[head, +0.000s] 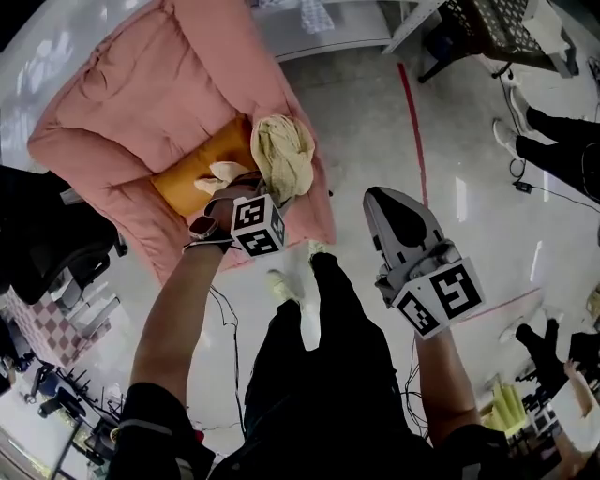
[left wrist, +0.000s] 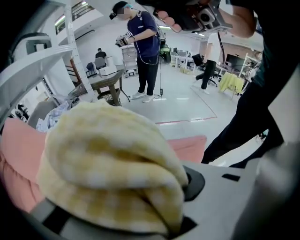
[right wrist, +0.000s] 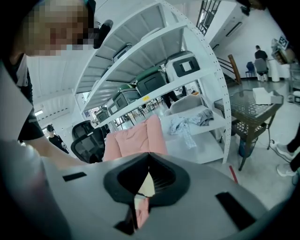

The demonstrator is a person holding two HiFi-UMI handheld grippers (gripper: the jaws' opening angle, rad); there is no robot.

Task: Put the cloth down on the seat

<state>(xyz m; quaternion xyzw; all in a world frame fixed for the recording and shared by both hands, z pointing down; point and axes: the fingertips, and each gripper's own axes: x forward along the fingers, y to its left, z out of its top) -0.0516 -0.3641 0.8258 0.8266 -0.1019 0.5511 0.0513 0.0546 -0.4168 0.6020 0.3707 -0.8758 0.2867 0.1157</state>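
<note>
The pale yellow checked cloth (head: 281,155) lies bunched on the pink armchair's seat (head: 141,103), against an orange cushion (head: 202,164). My left gripper (head: 247,181) reaches into the cloth's near edge. In the left gripper view the cloth (left wrist: 112,164) bulges between and over the jaws, which stand apart; the left gripper (left wrist: 154,204) is open around it. My right gripper (head: 380,197) hangs over the bare floor to the right of the chair, shut and empty. In the right gripper view its jaws (right wrist: 149,157) meet in a closed seam.
The person's black-trousered legs (head: 319,347) stand just in front of the chair. A red floor line (head: 412,122) runs right of it. A wicker table (head: 497,28) and another person's legs (head: 562,141) are at the far right. A black office chair (head: 56,244) stands left.
</note>
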